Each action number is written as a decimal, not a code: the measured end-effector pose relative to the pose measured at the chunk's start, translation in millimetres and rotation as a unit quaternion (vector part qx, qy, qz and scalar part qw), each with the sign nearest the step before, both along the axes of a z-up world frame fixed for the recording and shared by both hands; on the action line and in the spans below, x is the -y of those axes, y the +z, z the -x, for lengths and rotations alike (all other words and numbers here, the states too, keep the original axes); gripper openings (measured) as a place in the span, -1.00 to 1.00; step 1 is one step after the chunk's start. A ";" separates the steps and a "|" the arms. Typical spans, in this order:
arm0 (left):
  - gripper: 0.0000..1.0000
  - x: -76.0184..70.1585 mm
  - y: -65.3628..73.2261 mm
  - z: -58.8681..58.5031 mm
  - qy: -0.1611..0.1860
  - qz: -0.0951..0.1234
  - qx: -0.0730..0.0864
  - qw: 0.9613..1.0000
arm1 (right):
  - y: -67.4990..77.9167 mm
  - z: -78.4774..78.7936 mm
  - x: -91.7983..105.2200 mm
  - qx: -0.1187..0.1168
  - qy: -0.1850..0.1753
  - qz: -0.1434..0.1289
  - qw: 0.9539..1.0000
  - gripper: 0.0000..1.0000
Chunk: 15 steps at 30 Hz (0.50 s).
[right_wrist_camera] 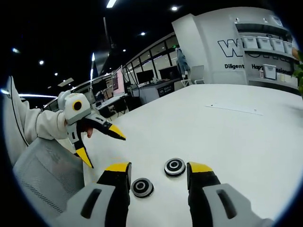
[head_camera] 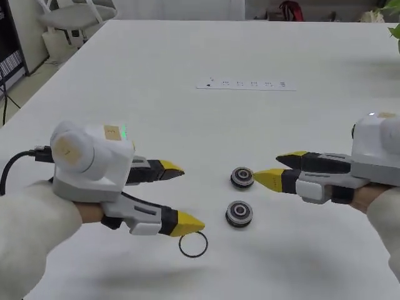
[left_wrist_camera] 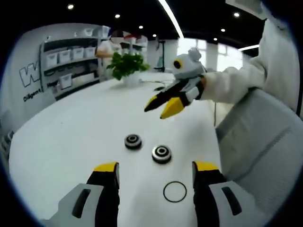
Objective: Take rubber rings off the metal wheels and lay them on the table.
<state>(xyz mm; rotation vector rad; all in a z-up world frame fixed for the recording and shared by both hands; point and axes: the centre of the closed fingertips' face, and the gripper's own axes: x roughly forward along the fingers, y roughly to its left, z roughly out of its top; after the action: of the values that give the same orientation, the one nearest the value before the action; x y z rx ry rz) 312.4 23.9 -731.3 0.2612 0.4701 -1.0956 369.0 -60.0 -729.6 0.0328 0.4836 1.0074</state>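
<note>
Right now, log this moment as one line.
left hand-held gripper: open | right hand-held gripper: open | black rubber ring: flat on white table | two round metal wheels: ungripped

**Worktop: surface and items lying on it**

The white worktop [head_camera: 187, 56] carries two metal wheels lying flat, near each other but not touching: the far wheel [head_camera: 242, 177] and the near wheel [head_camera: 239, 213]. One loose black rubber ring [head_camera: 193, 256] lies flat on the bare surface, left of the near wheel and apart from it. Farther back, a narrow panel strip [head_camera: 245, 85] sits flush in the surface.
</note>
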 end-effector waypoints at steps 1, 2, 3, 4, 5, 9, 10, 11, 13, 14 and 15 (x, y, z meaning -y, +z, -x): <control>0.28 2.6 3.8 -1.5 -0.005 0.001 0.007 1.000 | -1.9 0.3 0.1 -0.001 0.001 0.003 1.000 -0.12; 0.28 4.8 7.2 -3.2 -0.010 0.000 0.013 1.000 | -4.4 1.3 0.1 -0.003 0.004 0.006 1.000 -0.12; 0.28 7.9 11.9 -5.9 -0.014 -0.001 0.019 1.000 | -6.2 2.1 0.2 -0.005 0.006 0.009 1.000 -0.12; 0.28 10.1 14.8 -7.6 -0.017 0.001 0.021 1.000 | -8.9 3.2 0.0 -0.007 0.009 0.013 1.000 -0.12; 0.27 13.1 18.8 -10.0 -0.020 0.003 0.023 1.000 | -10.6 4.3 -0.2 -0.008 0.012 0.017 1.000 -0.12; 0.27 19.6 28.9 -16.7 -0.025 0.011 0.035 0.999 | -18.5 10.2 -1.5 -0.013 0.028 0.035 0.999 -0.11; 0.27 21.6 31.5 -17.4 -0.028 0.013 0.036 0.999 | -20.4 11.6 -1.7 -0.014 0.031 0.039 0.999 -0.11; 0.26 22.6 32.5 -17.8 -0.031 0.012 0.038 0.999 | -23.3 13.9 -2.3 -0.016 0.038 0.044 0.998 -0.11; 0.26 24.8 34.5 -19.9 -0.035 0.007 0.043 0.998 | -27.7 17.7 -3.4 -0.021 0.048 0.050 0.997 -0.10; 0.26 26.6 36.5 -21.5 -0.038 0.006 0.046 0.998 | -29.5 19.1 -3.9 -0.023 0.051 0.052 0.997 -0.10; 0.27 28.1 37.8 -22.5 -0.040 0.006 0.047 0.998 | -32.1 21.5 -4.8 -0.026 0.057 0.056 0.996 -0.09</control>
<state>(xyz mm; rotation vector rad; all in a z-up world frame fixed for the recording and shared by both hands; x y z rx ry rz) 334.8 -4.2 -693.6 0.3226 0.3719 -1.1573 347.5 -55.2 -761.8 -0.0699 0.5942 1.0923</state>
